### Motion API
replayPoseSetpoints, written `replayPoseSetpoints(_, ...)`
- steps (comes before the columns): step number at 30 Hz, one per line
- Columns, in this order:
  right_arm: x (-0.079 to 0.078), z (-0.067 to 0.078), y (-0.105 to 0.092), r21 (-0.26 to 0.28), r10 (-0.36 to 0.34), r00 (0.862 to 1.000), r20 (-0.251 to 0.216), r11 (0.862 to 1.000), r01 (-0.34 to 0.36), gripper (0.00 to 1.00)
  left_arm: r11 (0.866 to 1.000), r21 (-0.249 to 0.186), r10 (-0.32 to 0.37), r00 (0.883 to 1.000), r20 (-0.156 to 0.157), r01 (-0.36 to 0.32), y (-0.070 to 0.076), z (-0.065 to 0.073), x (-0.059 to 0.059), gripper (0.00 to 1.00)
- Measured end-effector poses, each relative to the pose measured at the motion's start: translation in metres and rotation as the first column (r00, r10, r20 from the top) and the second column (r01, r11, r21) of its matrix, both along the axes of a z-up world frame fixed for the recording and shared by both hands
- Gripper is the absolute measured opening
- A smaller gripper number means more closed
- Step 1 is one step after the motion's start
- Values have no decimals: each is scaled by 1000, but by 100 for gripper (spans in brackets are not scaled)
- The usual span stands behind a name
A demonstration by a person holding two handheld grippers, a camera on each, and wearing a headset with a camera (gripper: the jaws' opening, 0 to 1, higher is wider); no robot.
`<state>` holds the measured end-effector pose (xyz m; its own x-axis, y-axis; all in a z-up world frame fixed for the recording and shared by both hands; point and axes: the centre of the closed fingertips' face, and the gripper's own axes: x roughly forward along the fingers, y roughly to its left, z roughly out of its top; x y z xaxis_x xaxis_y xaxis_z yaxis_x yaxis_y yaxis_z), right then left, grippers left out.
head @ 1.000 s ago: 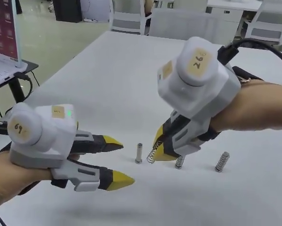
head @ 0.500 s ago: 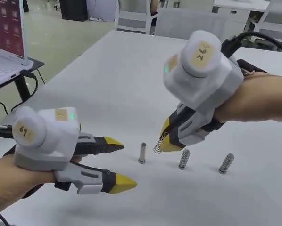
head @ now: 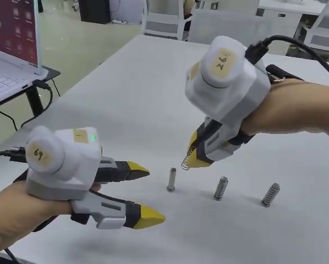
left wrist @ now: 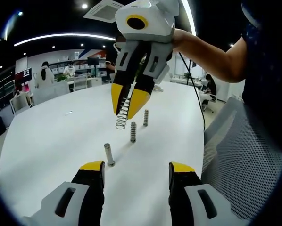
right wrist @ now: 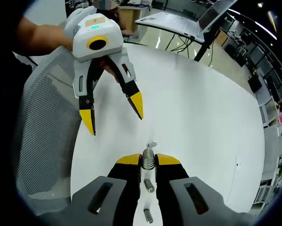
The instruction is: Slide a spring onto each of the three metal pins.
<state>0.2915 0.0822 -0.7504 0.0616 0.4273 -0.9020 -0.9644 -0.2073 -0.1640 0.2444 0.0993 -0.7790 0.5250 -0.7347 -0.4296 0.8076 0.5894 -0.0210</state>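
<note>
A bare metal pin (head: 171, 180) stands upright on the white table (head: 126, 104). To its right stand two pins with springs on them (head: 221, 188) (head: 270, 194). My right gripper (head: 195, 158) is shut on a spring (head: 186, 159), which hangs tilted just above and to the right of the bare pin. In the left gripper view the held spring (left wrist: 123, 112) dangles below the right gripper (left wrist: 130, 102), beyond the bare pin (left wrist: 108, 154). My left gripper (head: 152, 196) stands open and holds nothing, left of the bare pin. In the right gripper view the spring (right wrist: 148, 159) sits between the shut jaws.
A laptop (head: 7, 52) on a stand is at the far left, off the table. Office chairs (head: 164, 22) stand past the table's far edge. A black cable (head: 296, 44) runs from the right gripper.
The right gripper has lifted the spring off the table surface to just above and right of the bare pin. The left gripper has stayed open near the same spot.
</note>
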Motion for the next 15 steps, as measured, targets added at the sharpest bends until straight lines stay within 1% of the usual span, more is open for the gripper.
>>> replayPoseSetpoints(5, 4, -5, 8, -10, 5, 1000, -8, 1000, -5, 9, 1000, -6, 9, 1000, -3, -9, 2, 0, 0, 50)
replayPoseSetpoints(6, 6, -8, 9, -15, 6, 1000, -8, 1000, -6, 9, 1000, -8, 12, 1000, -2, -12, 2, 0, 1, 50)
replayPoseSetpoints(9, 13, -12, 11, -31, 9, 1000, 6, 999, -9, 9, 1000, -11, 17, 1000, 0, -17, 2, 1, 2, 51)
replayPoseSetpoints(15, 12, -16, 13, -39, 13, 1000, -9, 999, -13, 9, 1000, -9, 26, 1000, 1, -26, 4, -1, 3, 51)
